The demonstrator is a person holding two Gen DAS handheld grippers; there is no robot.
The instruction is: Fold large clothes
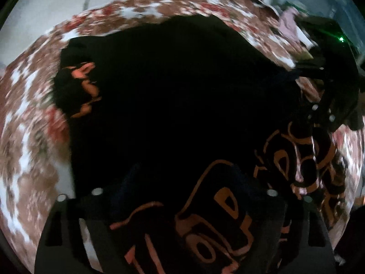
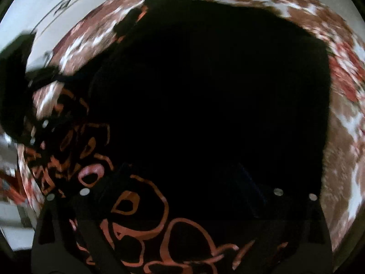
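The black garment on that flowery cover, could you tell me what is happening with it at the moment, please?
A person is folding a black garment with orange lettering, using a handheld gripper in each hand. It lies spread on a red and white floral cover. The left gripper and the right gripper both stand open just above the printed near edge, with nothing clamped in either. The pictures are blurred, so finer folds are hard to judge.

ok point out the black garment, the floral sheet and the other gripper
black garment [image 1: 173, 96], left wrist view, plain dark middle
floral sheet [image 1: 29, 155], left wrist view, bare patch left of garment
right gripper [image 1: 328, 105], left wrist view, dark body
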